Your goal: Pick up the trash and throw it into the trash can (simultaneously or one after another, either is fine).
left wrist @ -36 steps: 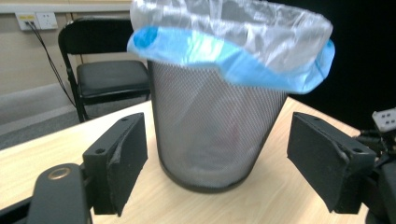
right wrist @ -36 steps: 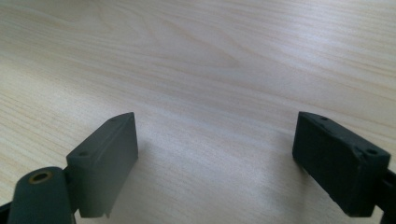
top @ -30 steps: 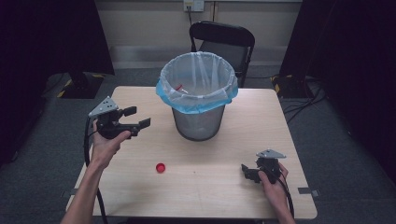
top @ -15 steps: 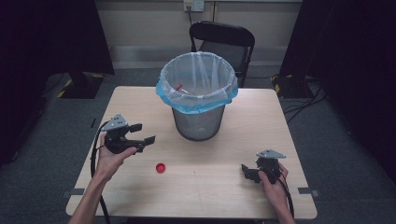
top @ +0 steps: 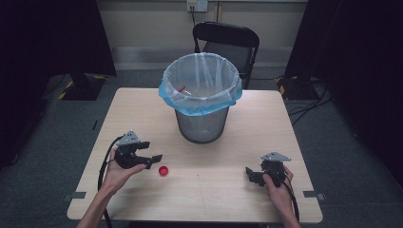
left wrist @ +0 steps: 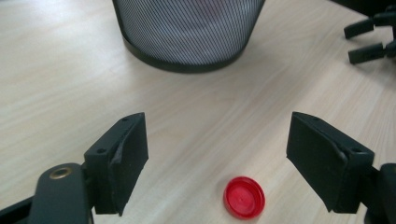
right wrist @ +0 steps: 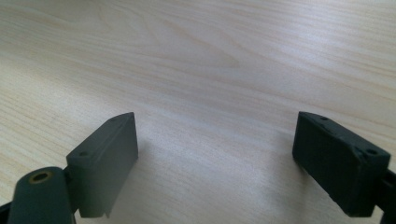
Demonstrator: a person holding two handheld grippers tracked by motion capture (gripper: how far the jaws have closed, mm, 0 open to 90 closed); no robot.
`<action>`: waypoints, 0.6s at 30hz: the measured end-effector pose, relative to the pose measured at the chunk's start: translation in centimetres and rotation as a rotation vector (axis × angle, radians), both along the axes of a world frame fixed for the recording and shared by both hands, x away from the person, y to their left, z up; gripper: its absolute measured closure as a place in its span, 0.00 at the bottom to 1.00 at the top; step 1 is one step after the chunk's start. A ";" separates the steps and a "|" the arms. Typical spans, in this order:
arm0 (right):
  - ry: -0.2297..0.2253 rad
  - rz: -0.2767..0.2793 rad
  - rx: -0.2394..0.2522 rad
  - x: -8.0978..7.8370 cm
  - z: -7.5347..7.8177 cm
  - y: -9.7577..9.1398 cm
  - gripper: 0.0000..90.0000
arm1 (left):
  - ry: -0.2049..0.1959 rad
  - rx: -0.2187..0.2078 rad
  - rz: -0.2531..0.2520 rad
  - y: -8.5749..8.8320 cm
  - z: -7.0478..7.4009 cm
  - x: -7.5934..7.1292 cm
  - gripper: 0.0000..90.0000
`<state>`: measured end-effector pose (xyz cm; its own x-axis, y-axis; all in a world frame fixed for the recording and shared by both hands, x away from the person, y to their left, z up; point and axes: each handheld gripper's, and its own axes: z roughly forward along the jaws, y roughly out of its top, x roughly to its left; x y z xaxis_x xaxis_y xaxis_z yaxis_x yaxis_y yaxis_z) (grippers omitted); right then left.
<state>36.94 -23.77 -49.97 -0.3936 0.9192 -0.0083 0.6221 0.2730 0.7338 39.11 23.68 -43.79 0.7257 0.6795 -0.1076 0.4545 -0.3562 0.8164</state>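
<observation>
Centering the left hand-held gripper (left wrist: 217, 154), jaws apart, over the red cap (left wrist: 243, 197) is advised before closing; the right hand-held gripper (top: 254, 175) is resting spread on the table (top: 228, 199).

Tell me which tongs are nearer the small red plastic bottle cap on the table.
Left. The left tongs hover open just left of the small red plastic bottle cap, which lies between their jaws in the left gripper view. The right tongs rest open far across the wooden table.
</observation>
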 end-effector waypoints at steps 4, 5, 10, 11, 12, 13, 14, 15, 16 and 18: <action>0.000 0.000 0.000 0.0 0.0 0.0 0.15 | 0.020 0.026 -0.016 -0.5 -0.6 0.0 0.25; -0.001 0.000 0.000 0.0 0.0 0.0 0.15 | 0.026 0.020 -0.020 -0.7 -0.8 -0.1 0.26; 0.000 0.000 0.000 0.0 0.0 0.0 0.15 | 0.044 0.060 -0.030 -1.1 -2.4 -0.6 0.29; 0.000 0.000 0.000 0.0 0.0 0.0 0.15 | 0.054 0.060 -0.028 -1.2 -2.7 -0.7 0.29; 0.000 0.000 0.000 0.0 0.0 0.0 0.15 | 0.060 0.071 -0.031 -1.2 -3.1 -0.7 0.29; 0.000 0.000 0.000 0.0 0.0 0.0 0.15 | 0.069 0.078 -0.033 -1.4 -3.3 -0.8 0.30; 0.000 0.000 0.000 0.0 0.0 0.0 0.15 | 0.066 0.085 -0.036 -1.5 -3.4 -0.8 0.32; 0.000 0.000 0.000 0.0 0.0 0.0 0.15 | 0.075 0.091 -0.039 -1.6 -3.5 -0.8 0.33; 0.000 0.000 0.000 0.0 0.0 0.0 0.15 | 0.075 0.094 -0.040 -1.7 -3.7 -0.8 0.34; 0.000 0.000 0.000 0.0 0.0 0.0 0.15 | 0.078 0.102 -0.046 -1.9 -3.9 -0.9 0.36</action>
<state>36.94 -23.77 -49.97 -0.3938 0.9192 -0.0084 0.6220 0.2732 0.7338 38.24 21.78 -47.66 0.7484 0.6560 -0.0972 0.4966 -0.4572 0.7378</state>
